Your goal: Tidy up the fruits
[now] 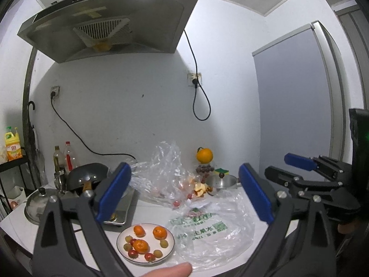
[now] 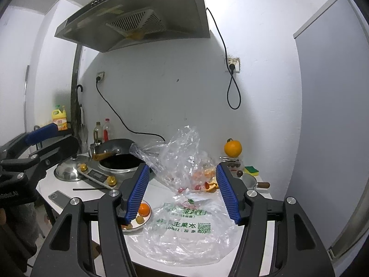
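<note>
A white plate on the counter holds three small oranges, red cherry tomatoes and pale green grapes. It shows partly in the right wrist view behind the left finger. My left gripper is open and empty, held above the plate and a flat printed plastic bag. My right gripper is open and empty above the same bag. A crumpled clear bag behind holds more fruit. A large orange sits at the back.
A wok sits on a stove at the left, with a steel lid beside it. Bottles stand at the wall. A small pan and a sponge lie at the right. A phone lies near the counter edge.
</note>
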A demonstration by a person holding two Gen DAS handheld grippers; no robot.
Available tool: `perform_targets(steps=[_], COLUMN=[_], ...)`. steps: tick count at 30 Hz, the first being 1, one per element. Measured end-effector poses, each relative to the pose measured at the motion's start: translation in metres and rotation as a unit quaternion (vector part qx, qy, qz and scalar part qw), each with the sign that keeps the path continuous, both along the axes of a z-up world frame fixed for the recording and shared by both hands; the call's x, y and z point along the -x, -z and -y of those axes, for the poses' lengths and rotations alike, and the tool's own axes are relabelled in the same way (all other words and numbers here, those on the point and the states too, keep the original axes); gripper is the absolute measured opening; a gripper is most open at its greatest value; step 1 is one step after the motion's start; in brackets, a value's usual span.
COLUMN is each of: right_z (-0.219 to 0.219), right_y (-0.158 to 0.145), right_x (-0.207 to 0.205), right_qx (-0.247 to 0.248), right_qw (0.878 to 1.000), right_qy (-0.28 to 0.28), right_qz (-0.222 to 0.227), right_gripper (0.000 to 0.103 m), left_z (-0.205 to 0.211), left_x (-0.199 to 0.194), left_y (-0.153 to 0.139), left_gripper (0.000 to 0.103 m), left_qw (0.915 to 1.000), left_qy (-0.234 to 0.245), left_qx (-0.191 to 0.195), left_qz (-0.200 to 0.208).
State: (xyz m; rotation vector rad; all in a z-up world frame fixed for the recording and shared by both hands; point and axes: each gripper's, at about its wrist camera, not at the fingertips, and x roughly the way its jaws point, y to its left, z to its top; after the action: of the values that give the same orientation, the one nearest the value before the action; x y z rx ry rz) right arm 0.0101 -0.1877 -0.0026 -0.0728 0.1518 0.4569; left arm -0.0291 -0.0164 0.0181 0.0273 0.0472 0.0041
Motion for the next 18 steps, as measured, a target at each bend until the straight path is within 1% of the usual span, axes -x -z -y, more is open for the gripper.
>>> perform_targets(steps=[7,18], right_z=[-0.006,-0.014], right_y=[-0.001,-0.002], right_x=[-0.008,-0.025], right_qx=[0.003,0.007], right_qw=[1.000,1.000], right_qy=[-0.004,-0.008], right_qz=[-0.002,-0.007], right_gripper=[0.063,0.063], left_z=[-0.004,-0.008], left_x=[-0.007,-0.023], left_y=[0.002,0.005], left_gripper=[0.096,0.096], left_qw=[1.0000,0.9999], left_qy=[-0.003,-0.005], left_qx=[-0.005,-0.009], left_qz=[0.001,-0.012])
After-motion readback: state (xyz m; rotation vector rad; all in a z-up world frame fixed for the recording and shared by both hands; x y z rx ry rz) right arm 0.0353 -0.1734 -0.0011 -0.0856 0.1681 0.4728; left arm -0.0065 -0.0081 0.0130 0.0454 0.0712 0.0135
